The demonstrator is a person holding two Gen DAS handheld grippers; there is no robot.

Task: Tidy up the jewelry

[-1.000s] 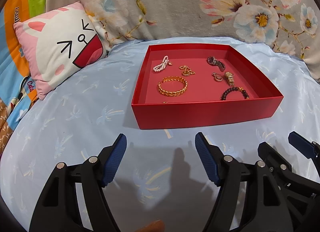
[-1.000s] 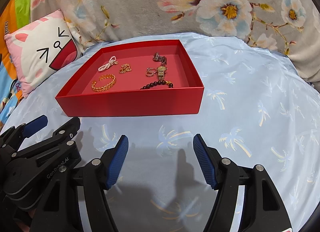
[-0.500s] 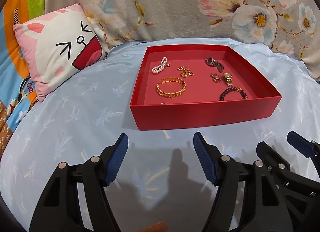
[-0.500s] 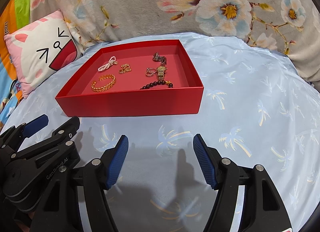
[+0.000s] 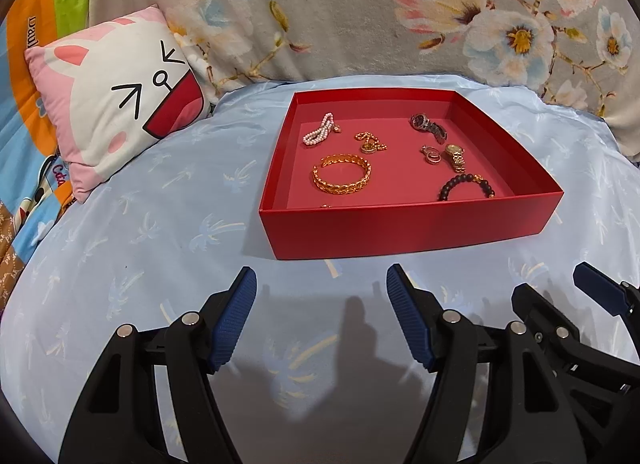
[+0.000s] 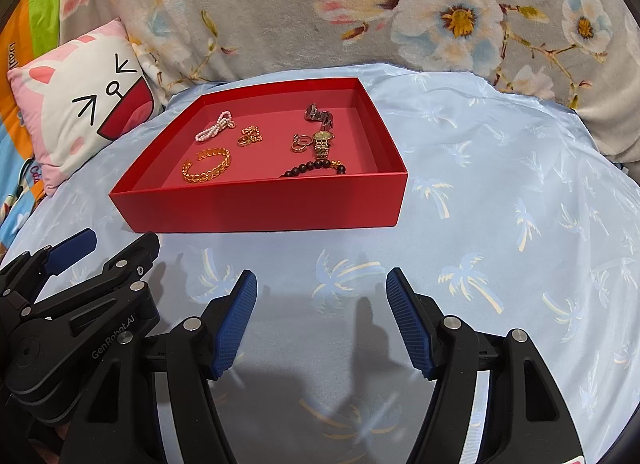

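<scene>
Both left tongs [image 5: 321,288] and right tongs [image 6: 321,290] gape wide, empty, short of the red tray [image 5: 400,227].

My left gripper [image 5: 321,320] and my right gripper [image 6: 321,320] look alike: black plastic arms with cut-out slots, round silver pivot screws on top, and ribbed blue pads [image 6: 237,320] lining the inner face of each finger. Seen from my right gripper, the left one's side carries white "GenRobot.AI" lettering.
</scene>
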